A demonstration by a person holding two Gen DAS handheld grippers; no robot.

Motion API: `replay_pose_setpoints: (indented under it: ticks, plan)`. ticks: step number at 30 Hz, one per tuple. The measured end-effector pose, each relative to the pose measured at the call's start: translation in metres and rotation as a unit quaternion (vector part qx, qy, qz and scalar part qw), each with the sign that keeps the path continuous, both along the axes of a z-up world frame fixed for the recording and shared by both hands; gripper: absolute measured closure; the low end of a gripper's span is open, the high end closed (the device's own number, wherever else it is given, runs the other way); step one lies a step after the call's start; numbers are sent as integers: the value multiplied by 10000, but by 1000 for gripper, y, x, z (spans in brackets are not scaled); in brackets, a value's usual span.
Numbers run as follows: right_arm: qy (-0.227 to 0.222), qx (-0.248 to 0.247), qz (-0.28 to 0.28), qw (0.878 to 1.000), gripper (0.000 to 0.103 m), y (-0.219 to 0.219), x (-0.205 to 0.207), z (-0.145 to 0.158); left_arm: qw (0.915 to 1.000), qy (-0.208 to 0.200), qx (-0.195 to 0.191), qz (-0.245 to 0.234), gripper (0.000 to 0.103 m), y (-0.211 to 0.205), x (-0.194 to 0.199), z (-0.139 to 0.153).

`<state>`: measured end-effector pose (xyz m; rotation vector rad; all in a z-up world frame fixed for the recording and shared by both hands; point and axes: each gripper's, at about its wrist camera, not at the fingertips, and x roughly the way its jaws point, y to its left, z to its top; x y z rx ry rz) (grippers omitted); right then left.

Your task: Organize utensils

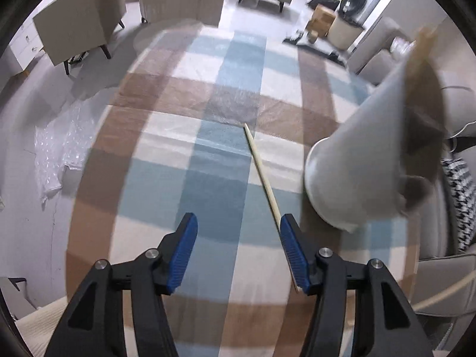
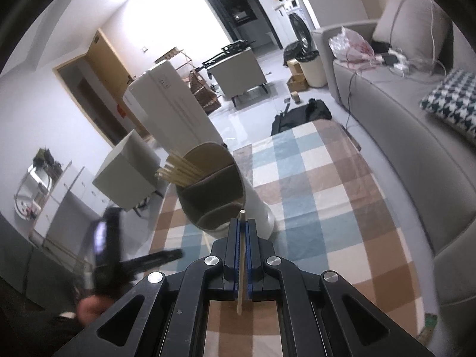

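A checked cloth [image 1: 214,178] in blue, brown and cream covers the counter [image 2: 321,196], where the sorting of utensils is partly done. Near the middle of the cloth stands the white utensil holder [image 2: 255,205], a tall tub divided inside into compartments; in the left wrist view it [image 1: 357,160] looms blurred at the right edge. A bundle of pale wooden chopsticks [image 2: 175,172] already leans out of its far-left compartment, so that part of the job looks finished, while the nearer compartments appear empty as far as the right wrist view shows.

Two sticks are still outside the holder. One loose chopstick [image 1: 261,172] lies flat on the cloth, its thin tip pointing away, its near end running in beside the right-hand finger. The left gripper [image 1: 238,232] hangs over it with its fingers [image 1: 187,238] spread about halfway and nothing clamped between them; the stick sits at the inner face of one pad, and whether it touches cannot be told. In the right wrist view this gripper is only a dark blur at lower left.

The right gripper [image 2: 242,232] has its fingers pressed together on a second, held chopstick [image 2: 241,255], which stands up between the pads with its tip just short of the holder's rim.

What seems left: dropping the held stick in, then collecting the loose one.
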<state>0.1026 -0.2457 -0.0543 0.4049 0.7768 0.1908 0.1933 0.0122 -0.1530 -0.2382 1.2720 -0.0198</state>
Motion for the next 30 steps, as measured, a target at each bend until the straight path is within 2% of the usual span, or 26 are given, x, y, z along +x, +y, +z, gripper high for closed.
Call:
replay_pose_setpoints:
  ticks: [7, 12, 15, 20, 23, 26, 30]
  plan:
    - [43, 83, -61, 9999, 100, -4, 16, -3, 9986, 139, 479, -163, 51, -26, 10, -32]
    - [107, 73, 14, 9999, 100, -1, 16, -6, 9969, 8, 745, -266, 52, -37, 7, -34]
    - [111, 101, -22, 9999, 100, -3, 13, -6, 9952, -36, 906, -355, 59, -42, 1, -33]
    - [117, 94, -29, 9999, 100, -3, 13, -6, 9934, 127, 909, -693, 84, -50, -13, -28]
    - [108, 53, -23, 9999, 100, 0, 12, -5, 9927, 180, 872, -814, 95, -44, -31, -27]
    - [72, 57, -31, 10000, 100, 1, 10, -4, 9917, 287, 805, -959, 100, -35, -49, -27]
    - [37, 76, -31, 10000, 100, 3, 10, -3, 9904, 592, 606, -1088, 101, -21, -77, -27]
